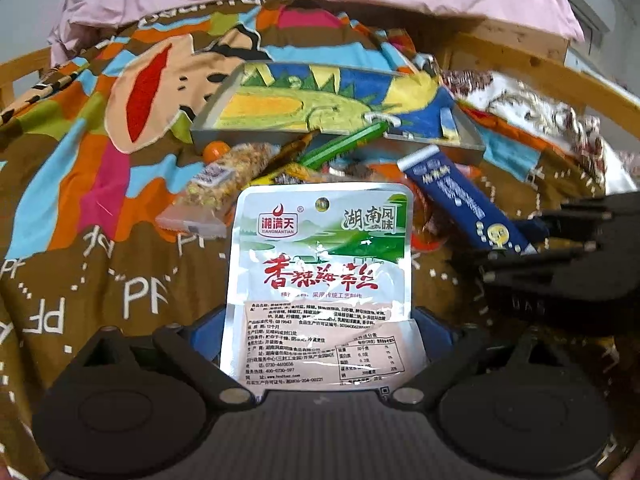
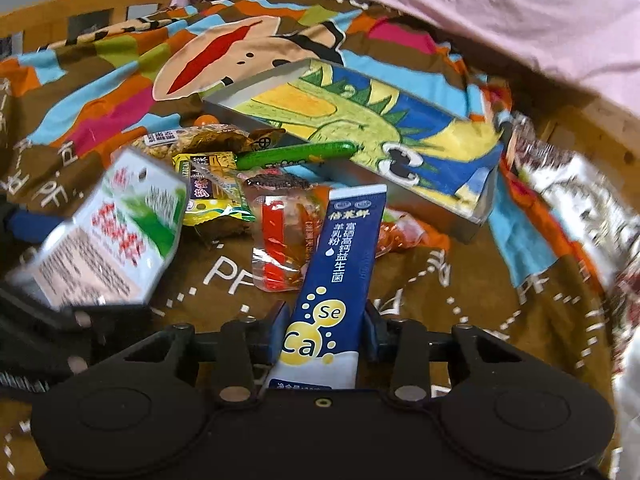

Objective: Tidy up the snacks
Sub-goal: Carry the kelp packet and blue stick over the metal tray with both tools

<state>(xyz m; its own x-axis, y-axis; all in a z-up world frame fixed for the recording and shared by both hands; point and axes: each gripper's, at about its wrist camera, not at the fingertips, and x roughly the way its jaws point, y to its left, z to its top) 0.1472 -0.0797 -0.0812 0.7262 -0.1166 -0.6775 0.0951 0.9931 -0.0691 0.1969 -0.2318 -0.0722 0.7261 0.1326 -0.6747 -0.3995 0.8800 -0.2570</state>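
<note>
Both jaws gripping: left gripper [image 1: 320,344] has the white pouch [image 1: 320,264], right gripper [image 2: 324,336] the blue sachet [image 2: 340,264]. I lift both clear of the pile, drop into far tray [image 2: 476,216] w/o catching its rim

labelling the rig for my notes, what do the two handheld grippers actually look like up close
Both look alike: the left gripper and right gripper have matte black bodies with two round discs at the base, black linkage arms pinned with silver rivets, and blue fingers. The right gripper, seen side-on from the left camera, shows ribbed black edges. No cables, sleeves or hands are visible.
</note>
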